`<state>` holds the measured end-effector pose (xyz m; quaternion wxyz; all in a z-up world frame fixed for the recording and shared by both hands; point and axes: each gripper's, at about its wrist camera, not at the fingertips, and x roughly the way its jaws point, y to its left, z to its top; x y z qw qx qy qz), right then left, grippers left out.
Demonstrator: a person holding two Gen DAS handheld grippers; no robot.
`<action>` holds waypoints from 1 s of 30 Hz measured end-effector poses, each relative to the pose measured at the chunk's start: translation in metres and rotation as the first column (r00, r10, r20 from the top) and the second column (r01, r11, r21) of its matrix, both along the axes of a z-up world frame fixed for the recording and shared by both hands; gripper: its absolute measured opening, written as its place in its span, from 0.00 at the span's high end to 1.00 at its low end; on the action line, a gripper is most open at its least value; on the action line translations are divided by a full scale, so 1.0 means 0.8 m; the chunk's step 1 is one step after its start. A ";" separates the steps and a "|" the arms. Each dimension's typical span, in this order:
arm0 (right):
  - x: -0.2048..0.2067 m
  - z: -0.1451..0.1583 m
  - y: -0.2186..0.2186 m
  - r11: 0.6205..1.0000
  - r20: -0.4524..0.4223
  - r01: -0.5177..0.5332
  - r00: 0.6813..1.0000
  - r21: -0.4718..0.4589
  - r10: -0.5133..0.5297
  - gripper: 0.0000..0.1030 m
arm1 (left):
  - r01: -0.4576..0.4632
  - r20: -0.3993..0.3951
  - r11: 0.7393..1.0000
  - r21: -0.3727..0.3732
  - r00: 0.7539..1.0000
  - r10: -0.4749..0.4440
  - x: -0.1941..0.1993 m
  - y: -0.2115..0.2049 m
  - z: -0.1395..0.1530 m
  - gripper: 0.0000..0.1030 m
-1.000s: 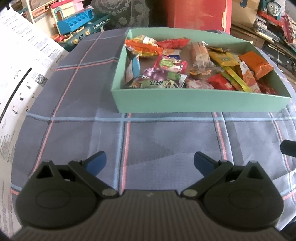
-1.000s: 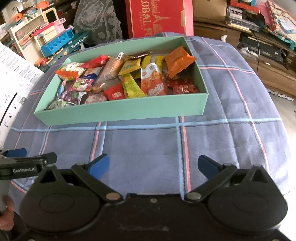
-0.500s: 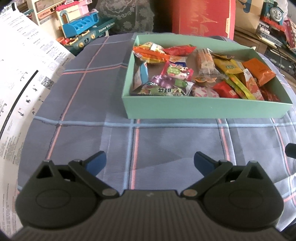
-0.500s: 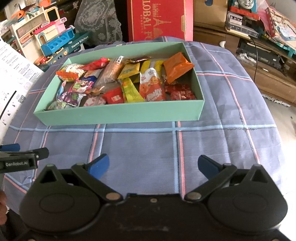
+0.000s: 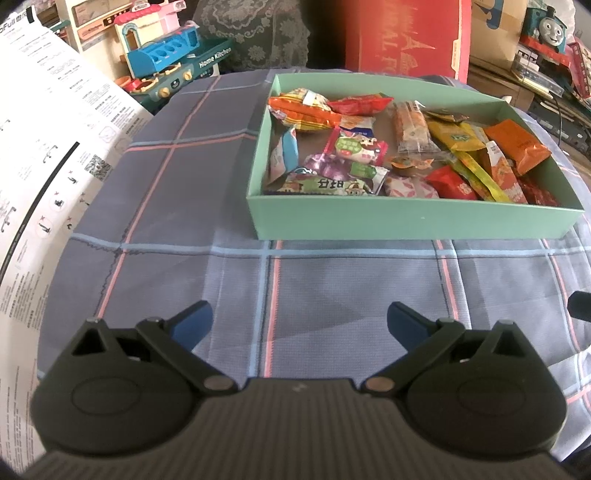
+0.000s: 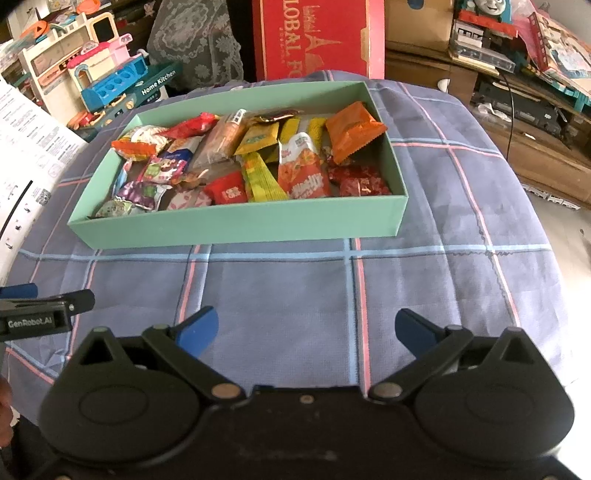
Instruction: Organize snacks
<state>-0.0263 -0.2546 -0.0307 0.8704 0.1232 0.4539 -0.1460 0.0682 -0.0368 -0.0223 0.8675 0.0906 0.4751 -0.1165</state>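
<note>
A mint-green box sits on the blue plaid tablecloth and holds several wrapped snacks, among them an orange packet and a red packet. The same box shows in the right wrist view, with the orange packet at its far right. My left gripper is open and empty, hovering over the cloth in front of the box. My right gripper is open and empty, also in front of the box. The left gripper's finger shows at the left edge of the right wrist view.
A large white printed sheet lies at the table's left. A red carton stands behind the box. A toy kitchen set and a Thomas train toy crowd the background. Wooden furniture stands to the right.
Both grippers have drawn back and shifted slightly; the box now appears further right in the left wrist view. Both grippers stay open and empty.
</note>
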 end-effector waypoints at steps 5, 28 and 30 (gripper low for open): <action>-0.001 0.000 -0.001 1.000 0.001 0.005 1.000 0.004 -0.005 0.00 | -0.002 -0.007 1.000 -0.002 1.000 0.002 0.000 0.001 -0.002 0.00; 0.001 0.001 0.003 1.000 -0.004 -0.002 1.000 0.000 0.002 0.00 | 0.005 0.018 1.000 0.020 1.000 -0.006 0.001 0.000 0.004 0.00; 0.003 0.002 0.003 1.000 -0.004 -0.002 1.000 -0.001 0.002 0.00 | 0.005 0.020 1.000 0.022 1.000 -0.005 0.002 0.002 0.006 0.00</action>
